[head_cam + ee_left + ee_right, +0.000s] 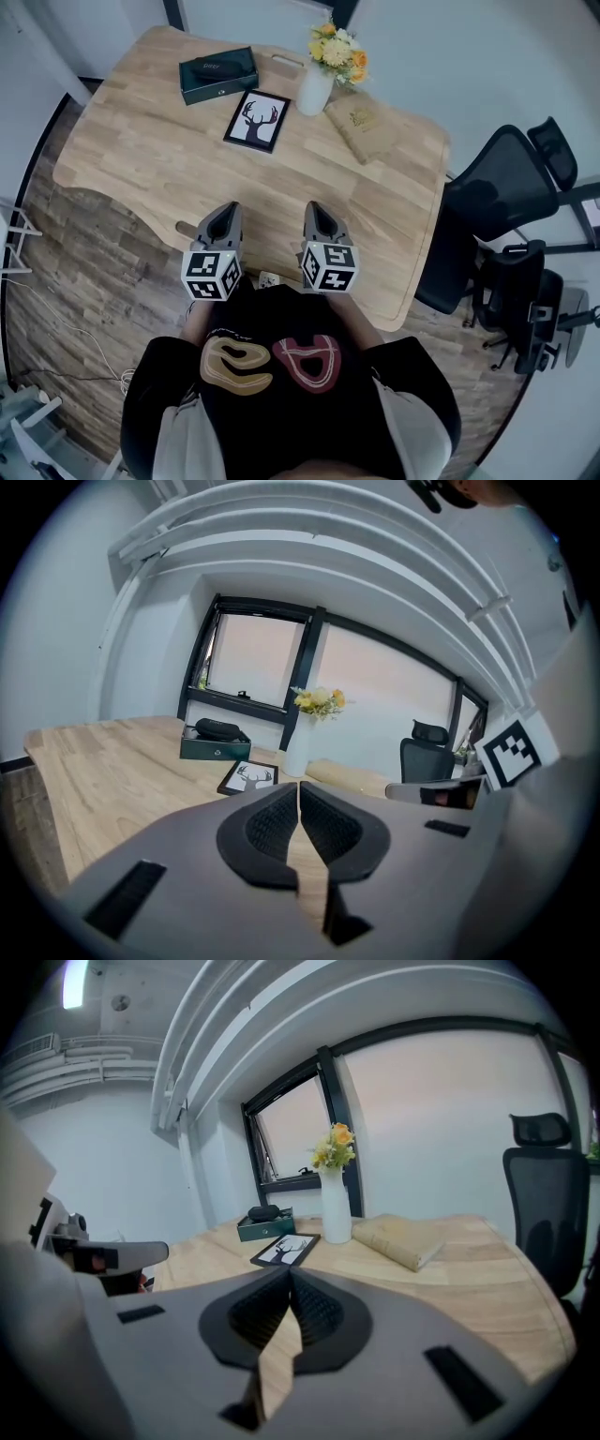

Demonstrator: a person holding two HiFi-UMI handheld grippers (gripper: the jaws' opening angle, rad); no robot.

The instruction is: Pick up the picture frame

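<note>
None of the job is getting done yet. The left gripper (225, 211) is pressing its jaws together with nothing inside, and the right gripper (317, 210) is doing the same. Both are hanging over the near edge of the table (131, 141). The picture frame (257, 120) is lying flat far across it, near the green box (217, 75) and the white vase (314, 91). Reaching, grabbing and lifting are all waiting.
</note>
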